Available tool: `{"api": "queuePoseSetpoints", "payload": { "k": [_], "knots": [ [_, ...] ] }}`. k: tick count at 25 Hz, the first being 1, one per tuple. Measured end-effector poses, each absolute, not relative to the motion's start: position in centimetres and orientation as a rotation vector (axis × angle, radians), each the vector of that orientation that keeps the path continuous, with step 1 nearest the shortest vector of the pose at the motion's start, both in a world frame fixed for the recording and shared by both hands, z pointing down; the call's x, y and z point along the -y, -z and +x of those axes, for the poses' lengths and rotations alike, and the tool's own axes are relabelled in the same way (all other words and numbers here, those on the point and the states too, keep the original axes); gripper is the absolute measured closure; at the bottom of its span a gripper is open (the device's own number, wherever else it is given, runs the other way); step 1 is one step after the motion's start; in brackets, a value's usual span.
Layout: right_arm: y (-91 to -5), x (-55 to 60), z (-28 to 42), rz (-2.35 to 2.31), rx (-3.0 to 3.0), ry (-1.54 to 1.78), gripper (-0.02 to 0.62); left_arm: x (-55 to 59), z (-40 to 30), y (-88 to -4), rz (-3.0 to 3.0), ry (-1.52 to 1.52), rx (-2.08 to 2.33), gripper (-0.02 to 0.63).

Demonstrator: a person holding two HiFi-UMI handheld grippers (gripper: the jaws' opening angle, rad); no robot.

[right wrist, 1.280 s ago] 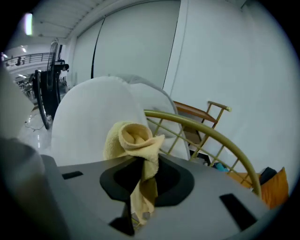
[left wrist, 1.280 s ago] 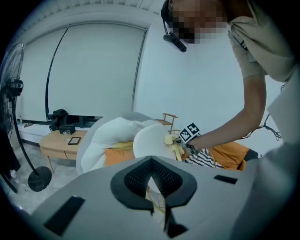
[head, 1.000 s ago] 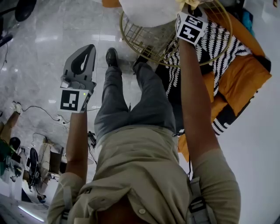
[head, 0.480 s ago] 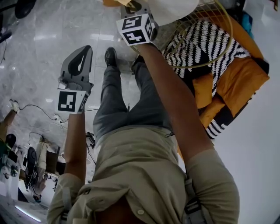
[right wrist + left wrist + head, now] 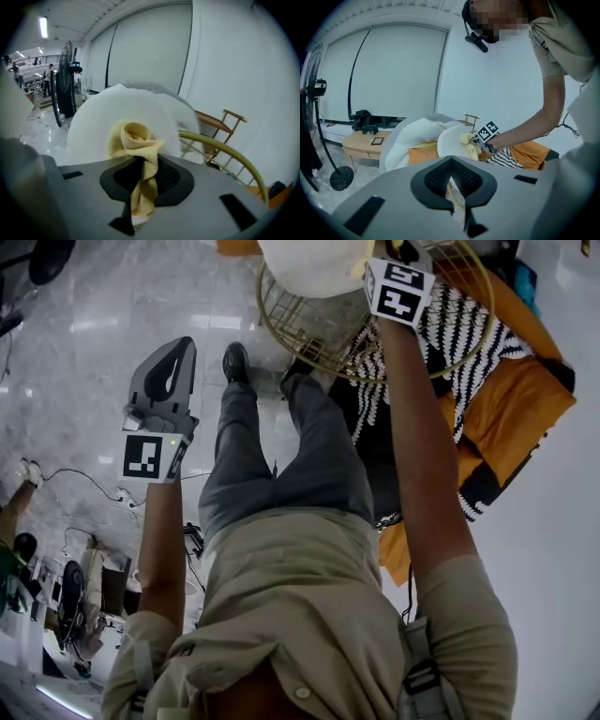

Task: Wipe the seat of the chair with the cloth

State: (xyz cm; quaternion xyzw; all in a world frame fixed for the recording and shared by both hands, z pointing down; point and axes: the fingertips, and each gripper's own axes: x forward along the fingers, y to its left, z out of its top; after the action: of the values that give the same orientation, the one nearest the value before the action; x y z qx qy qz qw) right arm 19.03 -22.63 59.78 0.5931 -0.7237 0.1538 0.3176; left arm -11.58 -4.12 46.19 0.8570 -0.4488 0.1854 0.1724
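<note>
The chair (image 5: pixel 323 329) has a gold wire frame and a round white seat cushion (image 5: pixel 314 263) at the top of the head view. My right gripper (image 5: pixel 397 268) reaches onto that cushion, shut on a crumpled yellow cloth (image 5: pixel 137 140). In the right gripper view the cloth bunches above the right gripper (image 5: pixel 143 159) against the white seat cushion (image 5: pixel 93 124). My left gripper (image 5: pixel 181 348) hangs over the floor left of the person's legs, shut with nothing in it. From the left gripper (image 5: pixel 451 164) view the cloth (image 5: pixel 467 141) shows pressed on the seat.
A black-and-white patterned cushion (image 5: pixel 464 324) and an orange cushion (image 5: pixel 525 399) lie right of the chair. The gold rim (image 5: pixel 225 152) curves close by the right gripper. Cables (image 5: pixel 84 479) trail on the marble floor at left. A standing fan (image 5: pixel 65 79) stands beyond the seat.
My right gripper, with the cloth, swung left across the seat half a second ago and has come back to the right. The left gripper has barely moved.
</note>
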Motion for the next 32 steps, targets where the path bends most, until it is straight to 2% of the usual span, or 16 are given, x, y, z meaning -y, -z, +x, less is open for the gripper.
{"api": "queuePoseSetpoints", "payload": {
  "k": [4, 10, 14, 20, 23, 28, 32],
  "knots": [
    [-57.6, 22.7, 25.4, 1.704, 1.797, -0.364, 0.526, 4.0, -11.2, -46.3, 2.451, -0.544, 1.246, 0.591],
    [-57.5, 22.7, 23.7, 1.741, 1.800, -0.389, 0.529, 3.9, -11.1, -46.3, 2.466, -0.569, 1.225, 0.591],
    [-58.7, 22.0, 17.2, 1.635, 1.899, -0.424, 0.529, 3.6, -11.6, -46.6, 2.458, -0.579, 1.228, 0.591],
    [-59.8, 20.0, -0.2, 1.167, 2.193, -0.309, 0.529, 4.2, -11.5, -45.9, 2.441, -0.469, 1.284, 0.591],
    [-59.2, 19.5, -3.7, 1.066, 2.253, -0.266, 0.528, 4.1, -12.1, -45.9, 2.439, -0.477, 1.294, 0.591],
    [-58.0, 21.1, -0.3, 1.136, 2.231, -0.239, 0.529, 3.7, -12.9, -46.8, 2.425, -0.548, 1.277, 0.591],
    [-55.5, 23.6, 8.8, 1.371, 2.135, -0.246, 0.529, 4.5, -11.5, -45.8, 2.439, -0.510, 1.277, 0.591]
  ]
}}
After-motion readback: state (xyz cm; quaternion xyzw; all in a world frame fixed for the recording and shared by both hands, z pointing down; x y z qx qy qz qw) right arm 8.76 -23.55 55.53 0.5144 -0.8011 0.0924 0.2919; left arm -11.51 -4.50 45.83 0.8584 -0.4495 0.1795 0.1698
